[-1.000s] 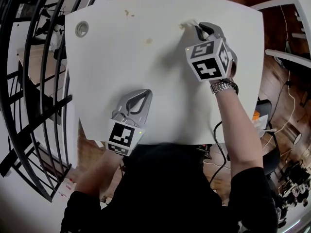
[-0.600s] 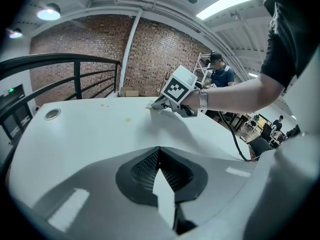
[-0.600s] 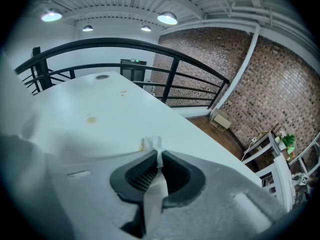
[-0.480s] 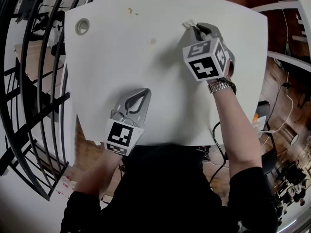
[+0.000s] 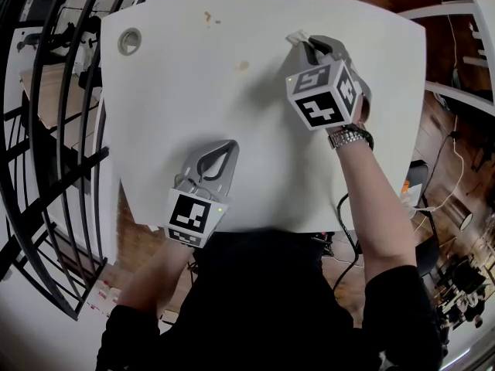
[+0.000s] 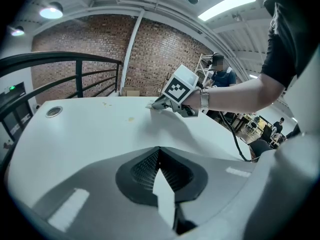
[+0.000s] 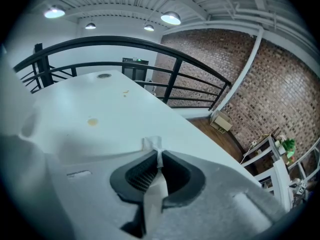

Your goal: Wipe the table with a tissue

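One small white tissue [image 5: 296, 39], crumpled into a narrow strip, is sitting in the upper right of the head view, close to the far edge of a white tabletop [image 5: 178, 107]. The right gripper [image 5: 312, 46] is pinching it: in the right gripper view its fingers are pressing together on the tissue [image 7: 152, 145], with a short folded end poking out past the tips. That end seems to be touching the tabletop.

Two grippers are showing. The left gripper [image 5: 227, 148] is lying low at the lower left, near the tabletop's near edge, its fingers meeting at the tips with nothing between them.

One yellowish stain [image 5: 243, 66] is sitting just left of the tissue, and two small specks [image 5: 207, 15] are lying further up and left. One round metal fitting [image 5: 129, 41] is marking the upper left corner.

Bare white surface is stretching between the two grippers. A black railing [image 5: 54, 130] is running along the left edge, and wooden floor is showing beyond the far edge.
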A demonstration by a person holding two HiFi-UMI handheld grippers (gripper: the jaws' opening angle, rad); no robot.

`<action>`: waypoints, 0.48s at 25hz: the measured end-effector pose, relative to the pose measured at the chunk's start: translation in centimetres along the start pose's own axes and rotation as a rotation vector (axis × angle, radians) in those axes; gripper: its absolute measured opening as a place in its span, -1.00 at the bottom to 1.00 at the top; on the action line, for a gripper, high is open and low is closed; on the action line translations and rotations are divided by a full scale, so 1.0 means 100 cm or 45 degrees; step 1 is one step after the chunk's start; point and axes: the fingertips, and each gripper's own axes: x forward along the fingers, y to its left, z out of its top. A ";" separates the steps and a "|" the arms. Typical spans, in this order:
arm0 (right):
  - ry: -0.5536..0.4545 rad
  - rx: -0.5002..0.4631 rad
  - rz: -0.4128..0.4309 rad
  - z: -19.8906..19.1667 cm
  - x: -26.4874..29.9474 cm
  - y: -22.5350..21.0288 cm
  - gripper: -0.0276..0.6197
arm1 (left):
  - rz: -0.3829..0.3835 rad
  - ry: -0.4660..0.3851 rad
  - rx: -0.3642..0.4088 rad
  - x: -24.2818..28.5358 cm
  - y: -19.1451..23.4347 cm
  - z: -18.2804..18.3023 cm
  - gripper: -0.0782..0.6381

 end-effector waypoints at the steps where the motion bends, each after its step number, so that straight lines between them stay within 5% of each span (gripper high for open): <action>1: -0.001 -0.004 0.001 0.001 0.000 0.001 -0.87 | 0.001 0.000 -0.002 0.000 0.001 0.000 -0.75; 12: -0.015 -0.048 0.031 0.009 0.001 0.016 -0.87 | 0.007 -0.005 -0.016 0.000 0.005 0.000 -0.75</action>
